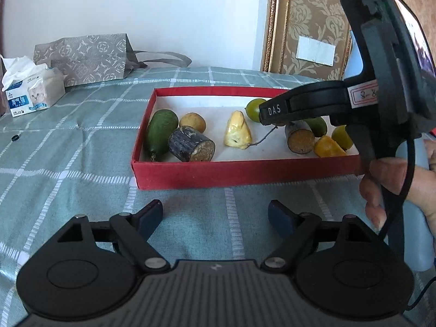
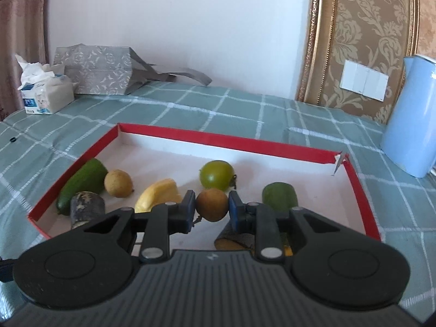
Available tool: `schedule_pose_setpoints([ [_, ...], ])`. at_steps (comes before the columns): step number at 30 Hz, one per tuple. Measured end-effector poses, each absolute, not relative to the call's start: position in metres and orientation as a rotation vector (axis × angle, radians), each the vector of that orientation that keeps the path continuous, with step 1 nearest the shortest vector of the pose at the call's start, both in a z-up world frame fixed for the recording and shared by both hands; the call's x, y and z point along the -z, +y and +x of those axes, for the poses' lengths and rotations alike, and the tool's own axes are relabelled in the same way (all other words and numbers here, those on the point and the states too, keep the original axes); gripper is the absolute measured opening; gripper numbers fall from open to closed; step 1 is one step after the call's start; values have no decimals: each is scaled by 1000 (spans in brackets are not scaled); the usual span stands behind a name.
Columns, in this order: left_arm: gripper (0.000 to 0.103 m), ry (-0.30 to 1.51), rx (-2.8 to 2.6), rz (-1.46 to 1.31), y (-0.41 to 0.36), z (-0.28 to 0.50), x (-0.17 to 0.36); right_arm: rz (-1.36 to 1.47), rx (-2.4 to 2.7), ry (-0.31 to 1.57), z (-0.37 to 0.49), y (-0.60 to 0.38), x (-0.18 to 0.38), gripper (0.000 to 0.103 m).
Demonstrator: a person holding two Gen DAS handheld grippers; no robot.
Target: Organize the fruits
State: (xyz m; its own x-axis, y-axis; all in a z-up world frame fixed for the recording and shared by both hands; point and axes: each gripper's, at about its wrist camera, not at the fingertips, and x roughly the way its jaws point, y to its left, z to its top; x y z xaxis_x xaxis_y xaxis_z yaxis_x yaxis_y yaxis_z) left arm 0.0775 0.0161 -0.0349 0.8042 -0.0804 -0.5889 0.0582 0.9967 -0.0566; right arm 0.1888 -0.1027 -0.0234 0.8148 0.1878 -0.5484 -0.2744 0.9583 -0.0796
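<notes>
A red box (image 1: 245, 174) on the checked cloth holds several fruits: a long green one (image 1: 159, 133), a tan round one (image 1: 192, 122), a dark cane stub (image 1: 190, 144), a yellow piece (image 1: 237, 130) and a round green fruit (image 2: 216, 175). My right gripper (image 2: 212, 204) hangs over the box's middle, shut on a small brown round fruit (image 2: 212, 209) whose thin stem (image 1: 265, 136) dangles below. My left gripper (image 1: 215, 215) stands open above bare cloth just in front of the box's near wall, nothing between its fingers.
At the box's right end lie a second cane stub (image 1: 299, 139), an orange wedge (image 1: 328, 147) and small green fruits. A tissue box (image 1: 32, 92) and a grey paper bag (image 1: 84, 57) stand at the back left. A light blue jug (image 2: 411, 125) stands right of the box.
</notes>
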Motion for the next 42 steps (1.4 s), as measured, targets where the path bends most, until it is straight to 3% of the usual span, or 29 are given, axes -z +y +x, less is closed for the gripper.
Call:
schedule_pose_setpoints([
  [1, 85, 632, 75, -37, 16, 77, 35, -160, -251, 570, 190, -103, 24, 25],
  [7, 85, 632, 74, -31, 16, 77, 35, -125, -249, 535, 185, -112, 17, 55],
  [14, 85, 631, 73, -19, 14, 77, 35, -91, -239, 491, 161, -134, -3, 58],
  [15, 85, 631, 72, -15, 13, 77, 35, -86, -240, 484, 153, -139, -5, 61],
  [17, 85, 630, 70, -10, 12, 76, 36, -69, -230, 467, 138, -151, -7, 76],
  [19, 85, 630, 70, -9, 12, 76, 36, -44, -228, 467, 124, -164, -7, 82],
  [28, 85, 622, 59, -18, 13, 74, 36, -42, -185, 527, 63, -181, 24, 84],
  [42, 86, 613, 47, -54, 13, 68, 29, -41, -151, 533, 62, -171, 27, 99],
])
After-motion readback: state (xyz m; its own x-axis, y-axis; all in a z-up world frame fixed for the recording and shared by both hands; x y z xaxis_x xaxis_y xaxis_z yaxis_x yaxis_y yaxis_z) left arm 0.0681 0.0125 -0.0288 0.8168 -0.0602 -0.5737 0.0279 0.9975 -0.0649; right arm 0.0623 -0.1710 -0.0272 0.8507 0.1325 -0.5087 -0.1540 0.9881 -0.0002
